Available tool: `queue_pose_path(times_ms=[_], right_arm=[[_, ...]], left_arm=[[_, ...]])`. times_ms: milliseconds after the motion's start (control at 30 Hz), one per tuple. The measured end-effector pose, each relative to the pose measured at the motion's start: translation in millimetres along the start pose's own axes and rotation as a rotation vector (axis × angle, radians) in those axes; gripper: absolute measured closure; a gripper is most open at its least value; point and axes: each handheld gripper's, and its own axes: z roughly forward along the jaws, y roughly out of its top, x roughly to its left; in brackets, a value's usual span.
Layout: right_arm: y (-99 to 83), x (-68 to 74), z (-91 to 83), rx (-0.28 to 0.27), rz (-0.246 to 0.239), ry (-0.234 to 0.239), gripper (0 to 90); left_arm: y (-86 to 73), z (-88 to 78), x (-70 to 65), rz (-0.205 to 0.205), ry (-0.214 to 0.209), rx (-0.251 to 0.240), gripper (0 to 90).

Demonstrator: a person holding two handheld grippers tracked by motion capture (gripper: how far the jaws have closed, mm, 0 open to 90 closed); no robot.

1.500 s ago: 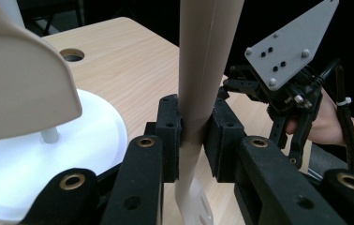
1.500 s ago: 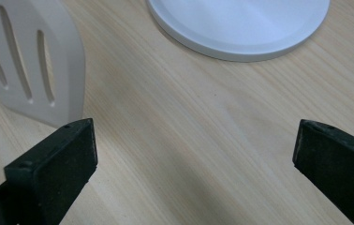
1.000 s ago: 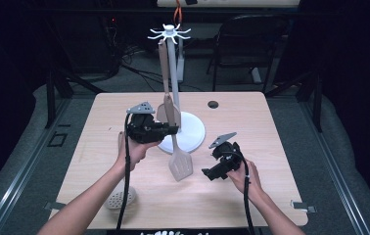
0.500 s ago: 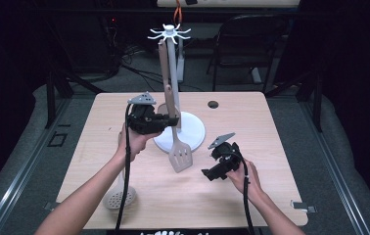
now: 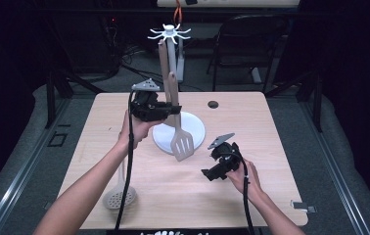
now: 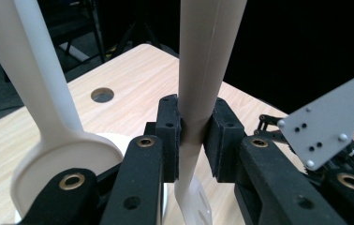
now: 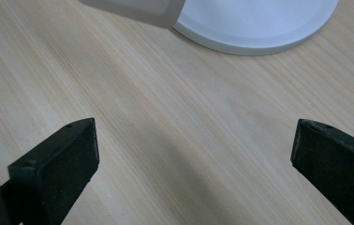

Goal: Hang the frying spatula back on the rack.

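My left gripper [image 5: 172,110] [image 6: 196,131] is shut on the handle of a beige slotted spatula [image 5: 182,144] [image 6: 203,70]. It holds the spatula upright, blade down, above the table and in front of the white utensil stand [image 5: 169,33]. The handle's top reaches close to the stand's ring of hooks. The stand's pole [image 6: 39,70] rises just to the left of the held handle. My right gripper [image 5: 212,164] [image 7: 191,159] rests low over the table at the right. Its jaws stand wide open with nothing between them, facing the stand's round base [image 7: 259,23] and the spatula's blade tip [image 7: 137,9].
A beige skimmer [image 5: 119,196] lies near the table's front left edge, beside the left forearm. A round hole [image 5: 213,104] [image 6: 102,95] sits in the tabletop at the back. A dark chair [image 5: 251,44] stands behind the table.
The left gripper has risen and moved toward the stand with the spatula, whose blade now hangs higher, over the base's front edge. The right gripper has stayed where it was.
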Motion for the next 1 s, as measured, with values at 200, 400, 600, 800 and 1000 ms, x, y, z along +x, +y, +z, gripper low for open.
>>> queue_pose_path(times_ms=[200,400,600,800,1000], right_arm=[[0.2,-0.3,1.1,0.007,-0.008,-0.004,1.0],[0.2,0.2,1.0,0.008,-0.008,-0.001,1.2],[0.5,0.8,1.3,0.008,-0.013,0.001,1.2],[0.6,1.1,3.0,0.007,-0.007,0.004,1.8],[0.6,0.9,2.9,0.009,-0.009,0.002,1.7]], left_arm=[[10.8,1.4,1.3,0.028,0.01,0.017,76.6],[18.5,3.7,2.1,0.044,0.02,0.016,76.7],[26.0,2.7,4.2,0.048,0.037,0.014,76.7],[34.1,0.5,7.8,0.051,0.045,0.005,76.7],[41.8,0.6,12.0,0.062,0.055,0.011,76.7]])
